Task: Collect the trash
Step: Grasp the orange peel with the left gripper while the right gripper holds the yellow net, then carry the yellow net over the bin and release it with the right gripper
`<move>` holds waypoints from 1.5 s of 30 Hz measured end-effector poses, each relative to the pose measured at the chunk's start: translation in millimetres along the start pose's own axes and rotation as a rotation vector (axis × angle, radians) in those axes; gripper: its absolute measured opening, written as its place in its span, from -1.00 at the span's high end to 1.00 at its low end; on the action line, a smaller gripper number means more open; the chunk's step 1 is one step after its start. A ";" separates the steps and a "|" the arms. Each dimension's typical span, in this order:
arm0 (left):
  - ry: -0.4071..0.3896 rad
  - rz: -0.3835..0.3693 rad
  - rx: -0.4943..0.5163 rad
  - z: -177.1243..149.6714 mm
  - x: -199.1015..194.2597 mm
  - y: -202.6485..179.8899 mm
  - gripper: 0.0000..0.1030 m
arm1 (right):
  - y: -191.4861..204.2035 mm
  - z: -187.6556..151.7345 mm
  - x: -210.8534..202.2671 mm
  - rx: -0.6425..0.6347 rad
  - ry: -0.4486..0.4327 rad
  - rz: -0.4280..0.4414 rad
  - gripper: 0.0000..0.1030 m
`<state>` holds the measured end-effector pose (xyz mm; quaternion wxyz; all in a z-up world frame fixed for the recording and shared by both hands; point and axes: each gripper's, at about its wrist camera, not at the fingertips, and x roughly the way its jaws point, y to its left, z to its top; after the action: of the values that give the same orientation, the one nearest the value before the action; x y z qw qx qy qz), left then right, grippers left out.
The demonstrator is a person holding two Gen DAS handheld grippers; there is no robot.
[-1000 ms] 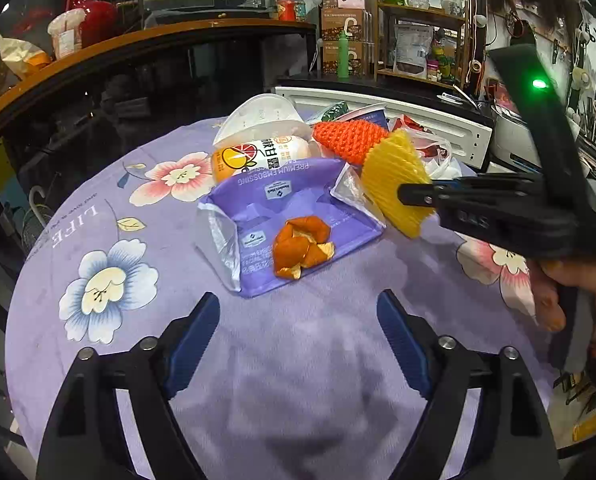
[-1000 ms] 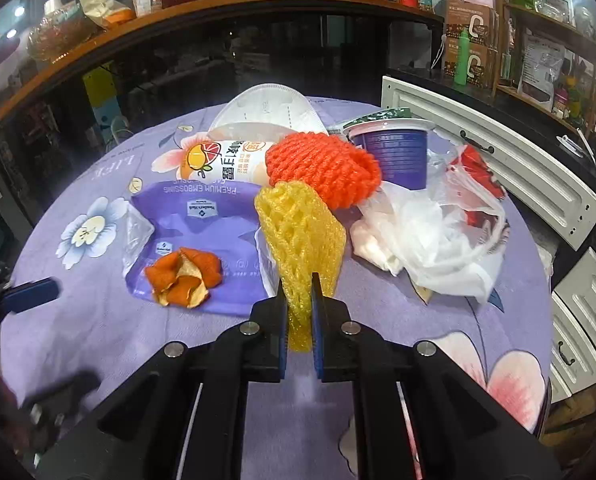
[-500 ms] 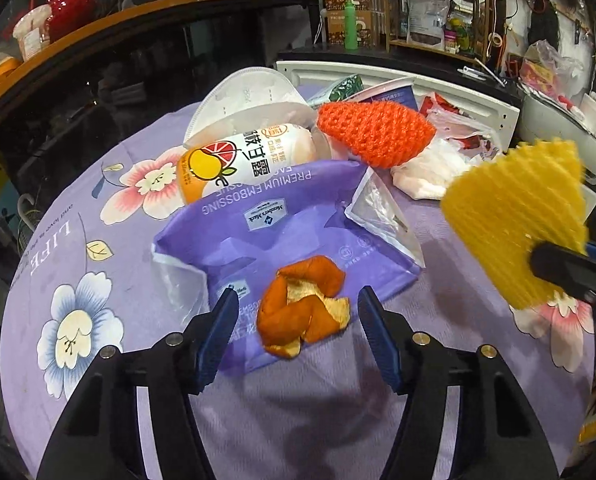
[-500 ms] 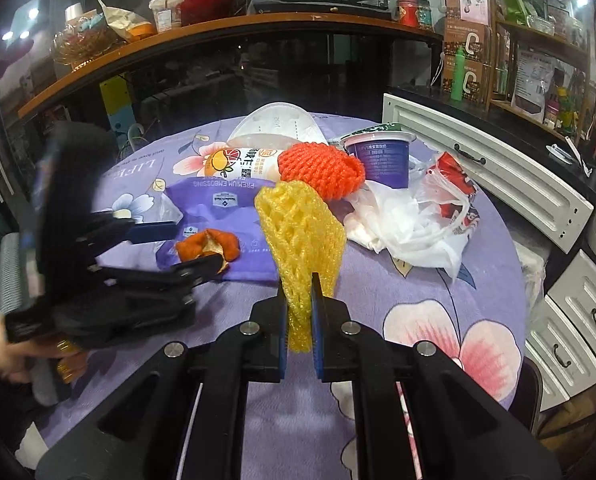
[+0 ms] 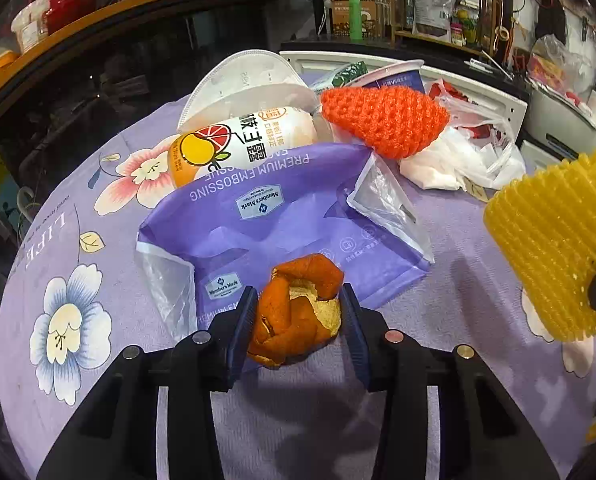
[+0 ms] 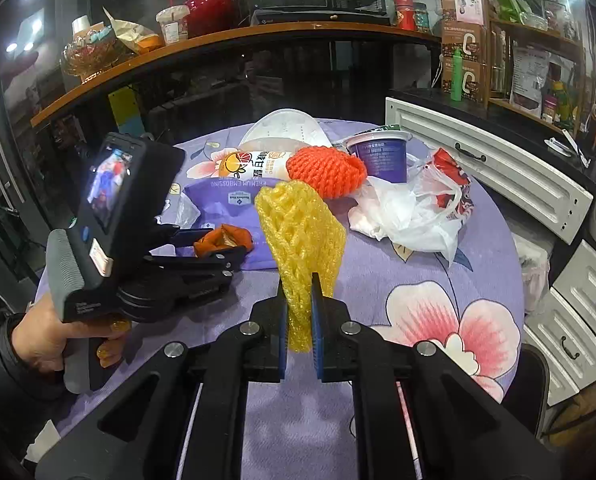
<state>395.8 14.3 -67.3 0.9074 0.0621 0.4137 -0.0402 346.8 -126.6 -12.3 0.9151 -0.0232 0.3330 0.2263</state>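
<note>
Tilted down toward the table [image 5: 449, 300], the left gripper [image 5: 298, 320] is closing around the orange peel [image 5: 298, 312] lying on the purple bag [image 5: 282, 216]. The right gripper [image 6: 299, 320], angled down, pinches the yellow foam net [image 6: 301, 232] above the cloth.

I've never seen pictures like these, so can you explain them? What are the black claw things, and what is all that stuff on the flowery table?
The claws are grabbers that a person holds, one in each hand. Each carries a camera looking along its fingers, so you get one picture per grabber. The left gripper is closing around an orange peel lying on a purple plastic bag. The right gripper is pinching a yellow foam fruit net. On the flowered tablecloth also lie an orange foam net, a drink bottle, a purple cup and a white plastic bag. It is trash to collect.
</note>
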 end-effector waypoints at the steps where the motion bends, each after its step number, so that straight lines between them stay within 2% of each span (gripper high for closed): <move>1: -0.006 -0.002 -0.007 -0.9 -2.0 1.3 0.22 | -0.7 -1.7 -1.3 0.003 -0.002 0.002 0.80; 10: -0.093 -0.026 -0.058 -20.8 -44.7 8.8 0.27 | -6.9 -16.7 -18.8 0.027 -0.019 0.016 0.80; 16: -0.146 -0.049 -0.067 -41.2 -79.7 -0.7 0.28 | -6.2 -35.1 -38.2 0.007 -0.035 0.004 0.81; 23: -0.209 -0.090 -0.059 -57.7 -118.8 -29.8 0.28 | -8.6 -56.7 -68.5 0.009 -0.047 0.008 0.81; 32: -0.261 -0.155 -0.028 -64.6 -146.0 -70.5 0.28 | -26.9 -77.7 -113.9 0.030 -0.090 -0.020 0.81; 45: -0.287 -0.286 0.062 -58.7 -151.0 -146.9 0.28 | -104.9 -109.9 -160.2 0.165 -0.112 -0.177 0.81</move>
<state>234.9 -119.2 -3.0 0.9398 0.0239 0.2832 -0.1899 217.8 -305.8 -9.8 0.9475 0.0353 0.2955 0.1174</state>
